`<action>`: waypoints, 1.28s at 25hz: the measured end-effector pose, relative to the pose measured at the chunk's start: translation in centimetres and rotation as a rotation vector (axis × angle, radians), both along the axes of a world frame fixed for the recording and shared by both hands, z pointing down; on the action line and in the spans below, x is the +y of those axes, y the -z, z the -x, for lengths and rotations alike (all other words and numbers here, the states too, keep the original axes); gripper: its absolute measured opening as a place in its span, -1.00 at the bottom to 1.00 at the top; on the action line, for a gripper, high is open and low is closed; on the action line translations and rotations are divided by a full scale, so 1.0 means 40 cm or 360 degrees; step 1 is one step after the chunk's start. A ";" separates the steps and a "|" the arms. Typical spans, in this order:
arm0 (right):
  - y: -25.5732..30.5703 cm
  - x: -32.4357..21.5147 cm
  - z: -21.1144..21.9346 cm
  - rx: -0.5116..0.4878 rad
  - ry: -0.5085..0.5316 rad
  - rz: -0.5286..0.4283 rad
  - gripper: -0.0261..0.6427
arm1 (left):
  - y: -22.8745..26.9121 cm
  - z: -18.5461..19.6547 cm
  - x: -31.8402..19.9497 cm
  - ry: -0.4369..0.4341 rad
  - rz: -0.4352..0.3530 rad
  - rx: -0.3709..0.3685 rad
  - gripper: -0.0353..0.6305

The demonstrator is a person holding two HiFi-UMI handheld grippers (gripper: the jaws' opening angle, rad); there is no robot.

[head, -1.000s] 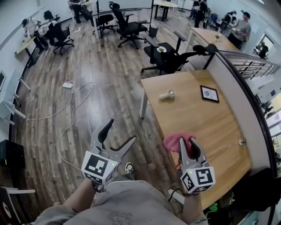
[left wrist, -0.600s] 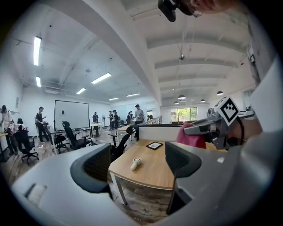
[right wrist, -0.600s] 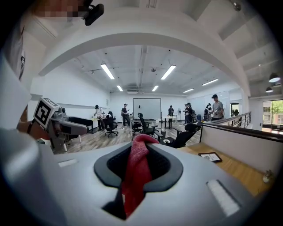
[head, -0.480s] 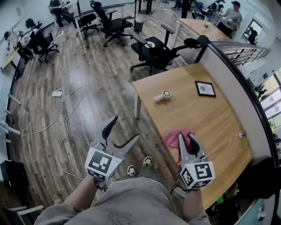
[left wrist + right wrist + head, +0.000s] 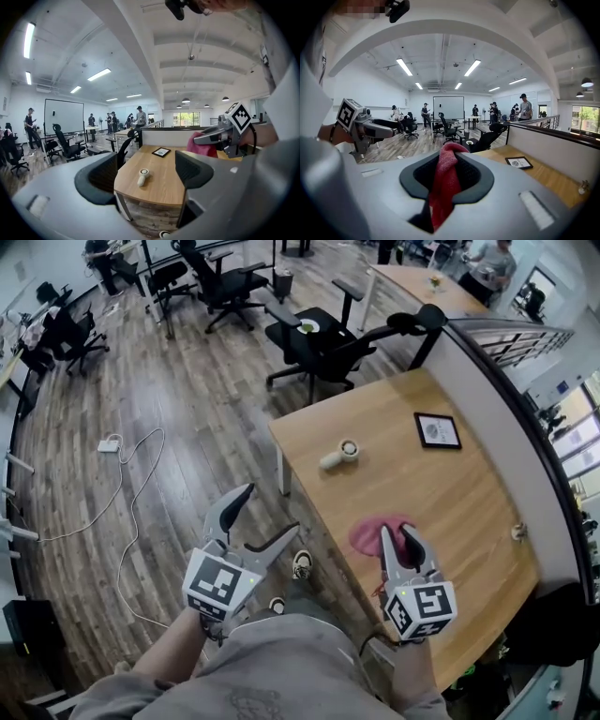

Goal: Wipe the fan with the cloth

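A small white hand-held fan [image 5: 339, 454] lies on the wooden table [image 5: 469, 512], toward its near-left corner; the left gripper view shows the fan [image 5: 143, 176] ahead between the jaws, well beyond them. My right gripper [image 5: 398, 538] hangs over the table's front part, shut on a red cloth [image 5: 375, 535] that bunches out past its fingertips. The cloth [image 5: 445, 183] fills the gap between the right gripper's [image 5: 447, 176] jaws. My left gripper [image 5: 265, 517] is open and holds nothing, hovering over the floor left of the table.
A small framed picture [image 5: 438, 430] lies further back on the table. A black office chair [image 5: 314, 338] stands behind the table's far corner. A low partition wall [image 5: 511, 399] borders the table on the right. A white cable [image 5: 131, 484] runs across the wooden floor.
The table and fan have come nearer to both grippers. The right gripper stays shut on the cloth and the left stays open.
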State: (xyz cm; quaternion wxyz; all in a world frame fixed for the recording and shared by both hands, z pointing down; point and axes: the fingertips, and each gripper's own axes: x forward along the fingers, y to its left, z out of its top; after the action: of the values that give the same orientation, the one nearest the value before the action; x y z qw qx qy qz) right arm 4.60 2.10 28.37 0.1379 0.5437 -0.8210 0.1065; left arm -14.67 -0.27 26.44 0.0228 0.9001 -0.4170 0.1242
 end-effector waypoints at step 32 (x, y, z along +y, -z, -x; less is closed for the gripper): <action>-0.214 -0.555 -0.174 -0.0044 -0.0101 0.0250 -0.72 | -0.237 -0.229 -0.529 -0.0258 0.0349 -0.0241 0.27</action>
State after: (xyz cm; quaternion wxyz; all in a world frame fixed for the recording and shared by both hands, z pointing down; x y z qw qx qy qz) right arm 11.55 -20.11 36.92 0.1652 0.5554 -0.7944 0.1823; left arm -5.49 -21.44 35.90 0.0794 0.9109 -0.3274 0.2381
